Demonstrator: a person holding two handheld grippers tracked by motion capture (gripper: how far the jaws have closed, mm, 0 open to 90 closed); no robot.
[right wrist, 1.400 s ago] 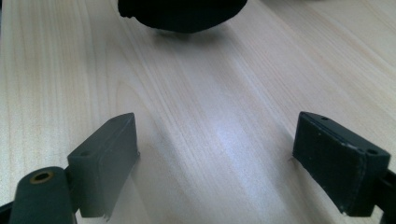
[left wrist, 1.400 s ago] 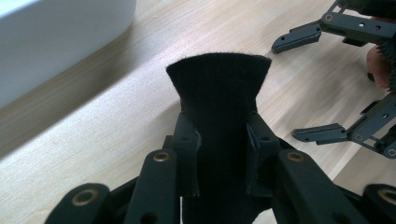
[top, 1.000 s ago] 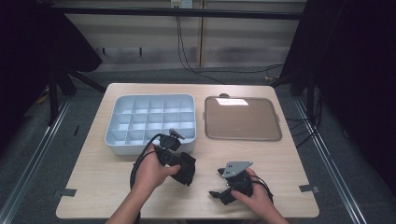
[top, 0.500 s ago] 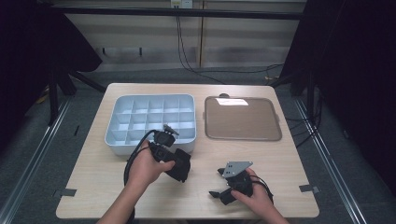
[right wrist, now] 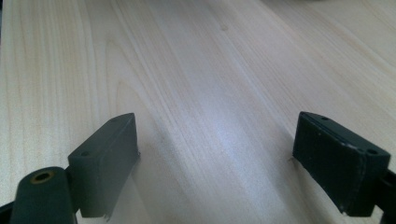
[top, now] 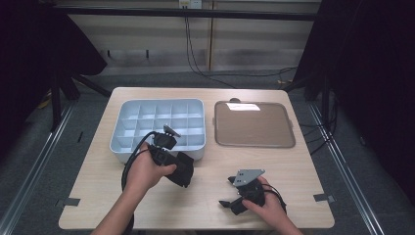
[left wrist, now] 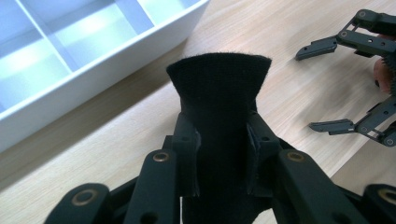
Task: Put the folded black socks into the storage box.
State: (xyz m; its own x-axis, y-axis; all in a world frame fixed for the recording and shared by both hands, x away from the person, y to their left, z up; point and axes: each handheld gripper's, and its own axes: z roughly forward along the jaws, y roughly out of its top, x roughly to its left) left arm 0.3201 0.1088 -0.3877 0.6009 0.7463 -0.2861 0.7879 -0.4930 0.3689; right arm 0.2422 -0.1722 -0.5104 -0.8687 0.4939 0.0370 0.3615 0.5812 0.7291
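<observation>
Our left hand-held gripper (left wrist: 219,140) is clamped on a black felt pouch (left wrist: 218,88), held above the surface (top: 210,171) beside the tray (top: 161,117). It looks light, soft and floppy; gripping mid-body suits it. Our right hand-held gripper (right wrist: 217,158) rests wide open, empty.

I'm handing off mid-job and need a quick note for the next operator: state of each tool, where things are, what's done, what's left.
Left tool: shut on the black cloth piece, held above the table just in front of the white divided tray.
Right tool: open, nothing between its pads, low over bare wood at the near right.
Brown tray: right of the white one, nothing on it.
Done: cloth picked up.
Left: probably placing it; the white tray's compartments look unfilled.
</observation>
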